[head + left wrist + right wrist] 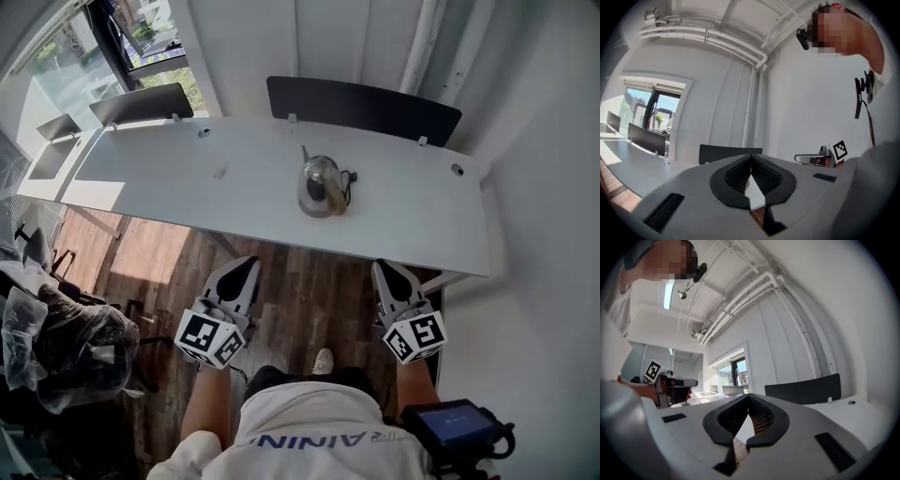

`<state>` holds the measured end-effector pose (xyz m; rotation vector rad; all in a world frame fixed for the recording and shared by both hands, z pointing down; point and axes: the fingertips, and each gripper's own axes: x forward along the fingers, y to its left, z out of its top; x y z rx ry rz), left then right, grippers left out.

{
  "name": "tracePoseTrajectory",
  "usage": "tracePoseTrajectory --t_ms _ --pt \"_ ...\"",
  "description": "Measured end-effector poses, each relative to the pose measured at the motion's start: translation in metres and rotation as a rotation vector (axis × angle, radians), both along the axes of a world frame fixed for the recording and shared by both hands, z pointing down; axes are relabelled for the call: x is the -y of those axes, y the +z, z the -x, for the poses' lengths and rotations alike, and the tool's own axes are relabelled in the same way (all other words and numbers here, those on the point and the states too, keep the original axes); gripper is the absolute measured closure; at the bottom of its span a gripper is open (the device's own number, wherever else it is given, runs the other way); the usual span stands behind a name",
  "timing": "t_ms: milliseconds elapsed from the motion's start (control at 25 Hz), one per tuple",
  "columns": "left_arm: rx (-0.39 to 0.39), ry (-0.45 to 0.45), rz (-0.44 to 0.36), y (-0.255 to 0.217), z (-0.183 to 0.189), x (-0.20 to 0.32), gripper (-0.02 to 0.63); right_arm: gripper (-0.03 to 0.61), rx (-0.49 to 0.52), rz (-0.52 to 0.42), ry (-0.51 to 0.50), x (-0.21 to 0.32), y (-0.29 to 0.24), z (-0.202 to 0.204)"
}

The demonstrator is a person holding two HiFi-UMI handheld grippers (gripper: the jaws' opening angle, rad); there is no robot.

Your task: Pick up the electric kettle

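Approach stage, before any contact. You hold the left tongs (246,272) and the right tongs (386,269) level over the wooden floor (314,295), short of the near edge of the table (169,173). Both pairs are pressed together at the tips with nothing between them, as each gripper view confirms (left tongs (751,158), right tongs (749,397)).

The electric kettle (322,186) stands upright near the middle of the table, well apart from both pairs. Its dark cord (350,178) is bunched just beside it on the right.

Next move, as a judgement: carry one pair forward over the table edge, spread it wide ahead of the kettle, and line it up with the handle or body. Which side the handle faces cannot be told from here. The cord may drag when the kettle rises.

Surface and room: the table is long, white and otherwise nearly bare. Dark partition screens (364,106) stand along its far edge. White walls with pipes (751,101) enclose the corner, and a window (141,33) is at far left.
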<state>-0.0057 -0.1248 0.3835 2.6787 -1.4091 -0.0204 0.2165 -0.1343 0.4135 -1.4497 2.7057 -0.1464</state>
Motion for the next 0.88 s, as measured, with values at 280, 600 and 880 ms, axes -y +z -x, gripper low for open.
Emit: tracePoseTrajectory --t_ms 280,600,880 --pt "-0.007 0.015 -0.002 0.006 0.007 0.039 0.598 0.569 -0.011 0.010 0.013 0.036 0.006 0.007" --pt "-0.045 0.092 -0.008 0.013 0.047 0.102 0.598 0.569 -0.051 0.002 0.092 0.079 -0.004 0.048" --pt "-0.010 0.189 -0.016 0.019 0.079 0.146 0.598 0.569 -0.054 -0.015 0.171 0.116 -0.010 0.091"
